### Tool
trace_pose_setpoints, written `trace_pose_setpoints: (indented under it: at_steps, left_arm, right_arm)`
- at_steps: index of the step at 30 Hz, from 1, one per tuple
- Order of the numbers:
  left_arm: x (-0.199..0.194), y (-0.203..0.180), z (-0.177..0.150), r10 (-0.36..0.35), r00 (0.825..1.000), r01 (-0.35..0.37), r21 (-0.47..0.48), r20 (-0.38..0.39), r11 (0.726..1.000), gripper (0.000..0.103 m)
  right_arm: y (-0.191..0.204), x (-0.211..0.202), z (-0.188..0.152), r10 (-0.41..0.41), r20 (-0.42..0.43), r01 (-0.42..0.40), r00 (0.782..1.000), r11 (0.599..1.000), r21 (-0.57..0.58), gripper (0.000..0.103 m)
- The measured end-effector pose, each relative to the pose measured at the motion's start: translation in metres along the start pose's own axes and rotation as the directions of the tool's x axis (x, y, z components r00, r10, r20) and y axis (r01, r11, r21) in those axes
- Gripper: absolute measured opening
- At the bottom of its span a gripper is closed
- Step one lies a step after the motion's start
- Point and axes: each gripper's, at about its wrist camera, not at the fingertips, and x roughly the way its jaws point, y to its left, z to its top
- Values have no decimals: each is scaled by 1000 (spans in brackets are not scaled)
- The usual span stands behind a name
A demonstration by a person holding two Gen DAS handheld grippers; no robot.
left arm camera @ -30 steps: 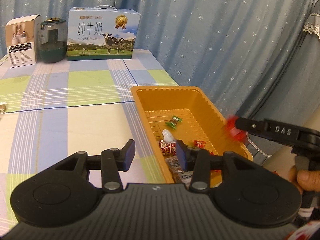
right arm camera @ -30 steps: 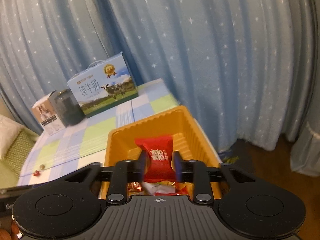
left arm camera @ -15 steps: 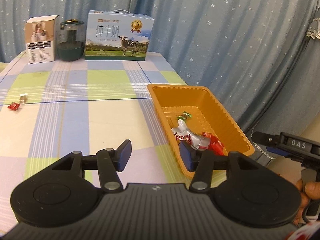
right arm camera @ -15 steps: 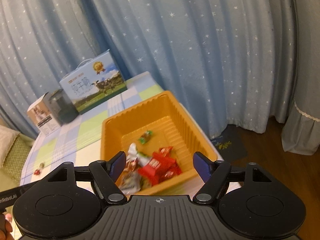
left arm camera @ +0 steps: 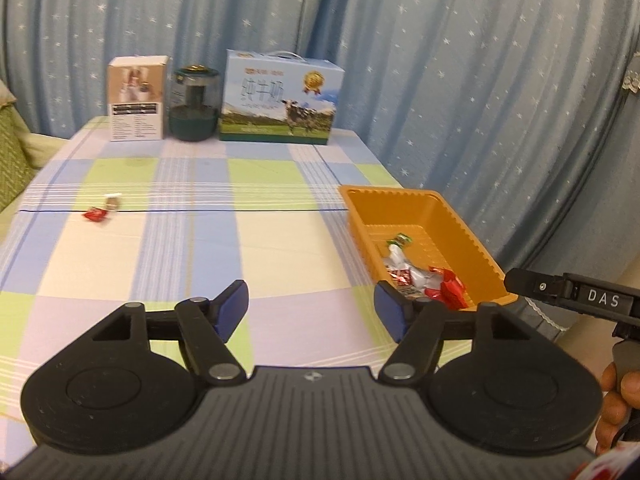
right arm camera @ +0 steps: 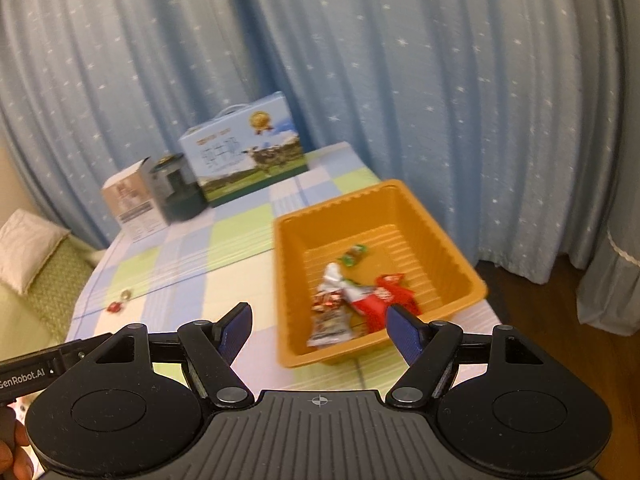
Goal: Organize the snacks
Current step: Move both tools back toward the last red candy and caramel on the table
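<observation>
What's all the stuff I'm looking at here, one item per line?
tray: one, orange, right side of table
snacks in tray: several, red, white, green, mostly at its near end
loose snacks: two, red and brownish, left on table
milk carton: one, blue, table's far edge
jar: one, dark green, left of carton
small box: one, white, left of jar
left hand-held gripper: opening, empty
right hand-held gripper: open, empty

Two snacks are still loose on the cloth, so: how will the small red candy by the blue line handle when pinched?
The red candy looks small and film-wrapped, so probably light and a bit slippery. It lies low on the tablecloth, so the tongs may nudge it before gripping. Its wrapper ends would likely crumple.
</observation>
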Motion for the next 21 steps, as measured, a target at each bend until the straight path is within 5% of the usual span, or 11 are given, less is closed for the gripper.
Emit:
trace_pose_setpoints:
  at_steps: [21]
  left_arm:
    - [-63, 88, -9, 173, 983, -169, -75, 61, 983, 79]
  right_arm:
    - [118, 24, -26, 146, -53, -153, 988, 970, -187, 74]
